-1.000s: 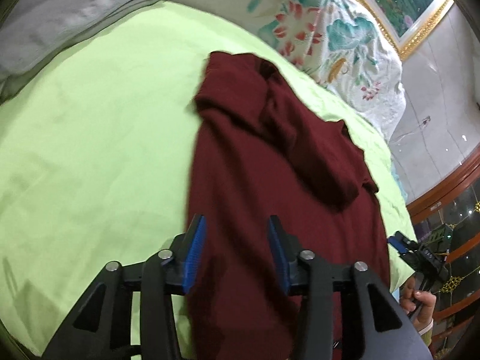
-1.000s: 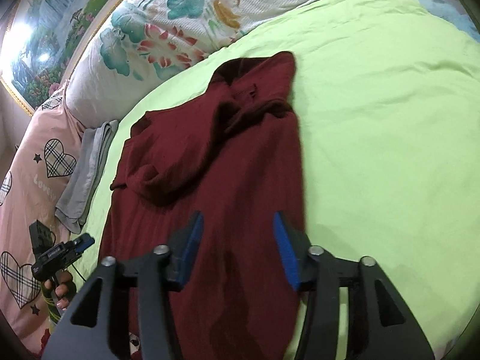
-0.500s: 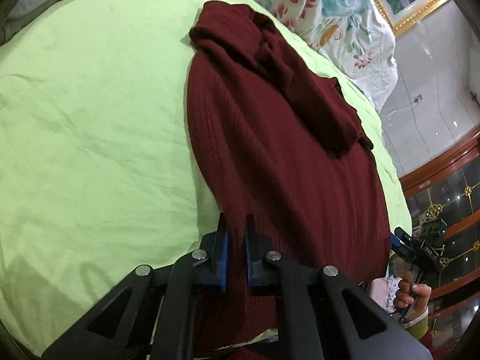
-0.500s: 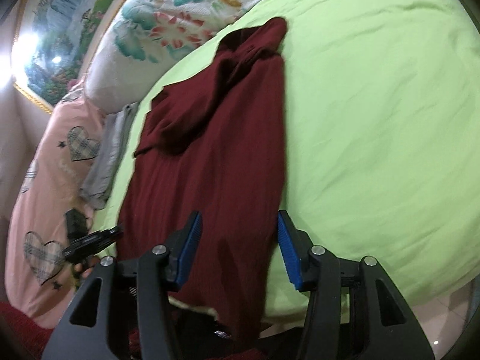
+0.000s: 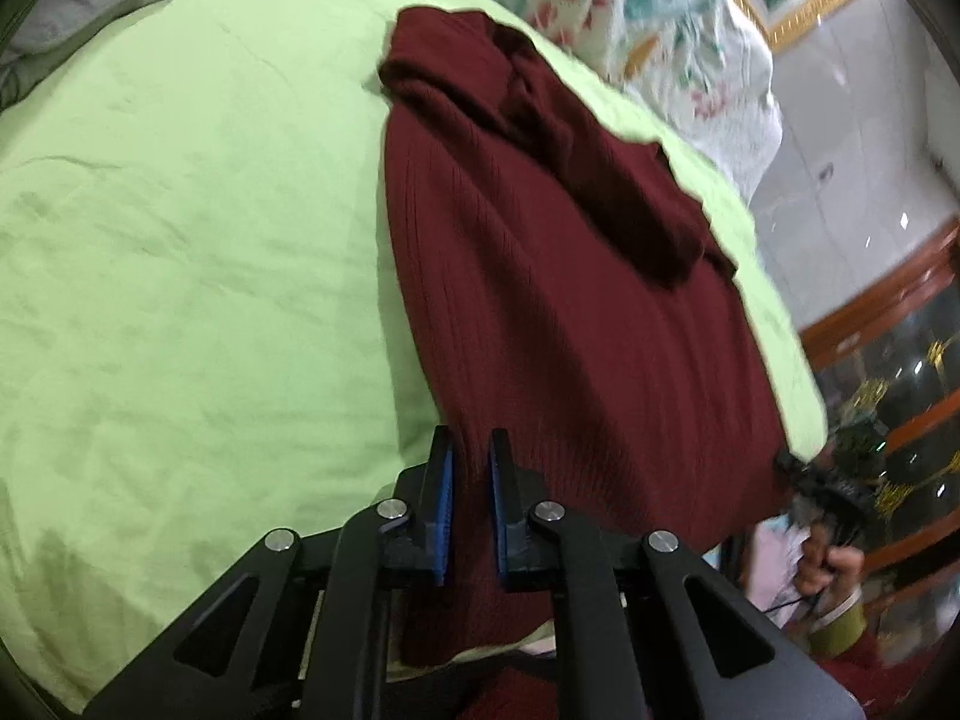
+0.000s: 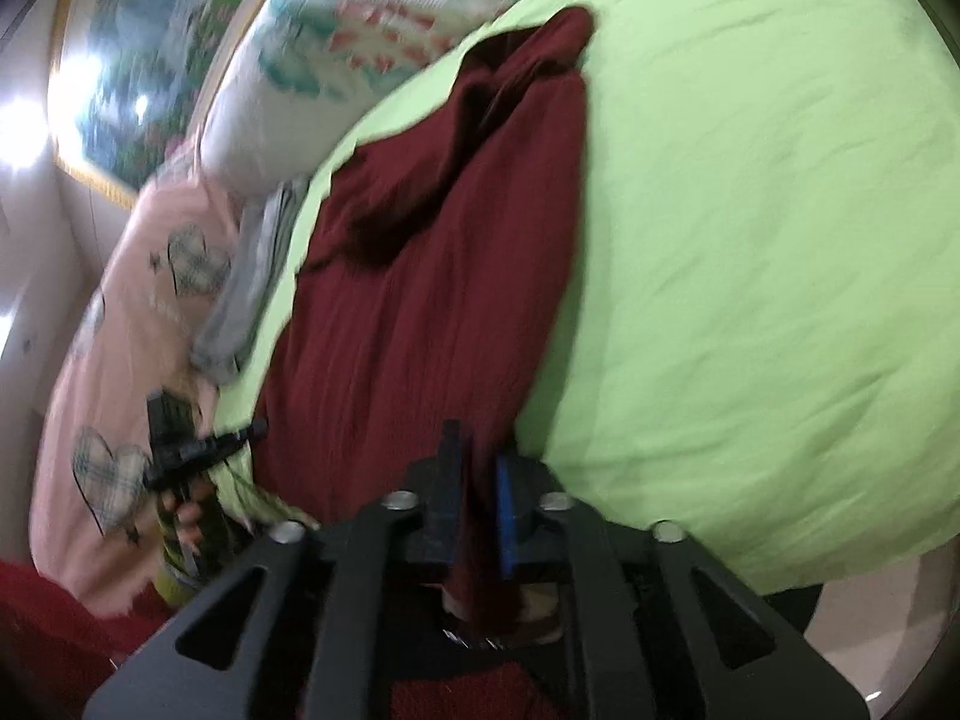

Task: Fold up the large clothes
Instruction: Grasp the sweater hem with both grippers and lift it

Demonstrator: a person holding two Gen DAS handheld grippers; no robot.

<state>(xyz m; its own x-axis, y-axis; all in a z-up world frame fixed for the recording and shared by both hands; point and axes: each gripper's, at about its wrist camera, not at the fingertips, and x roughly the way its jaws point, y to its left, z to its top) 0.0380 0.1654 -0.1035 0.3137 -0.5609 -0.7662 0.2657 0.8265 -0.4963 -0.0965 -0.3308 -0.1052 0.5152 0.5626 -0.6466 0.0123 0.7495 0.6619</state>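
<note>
My left gripper (image 5: 470,504) and right gripper (image 6: 477,516) have just closed, seemingly pinching the maroon sweater's (image 5: 570,312) hem, folding not yet begun.

Def a bedroom in someone's home, imo. Big bed (image 5: 180,240) w/ a lime green sheet, floral pillow (image 5: 678,30) up top, pink heart-print quilt (image 6: 120,360) on one side. Gold-framed landscape painting (image 6: 138,72) on the wall, plus a wood & glass cabinet (image 5: 912,360) nearby.
</note>
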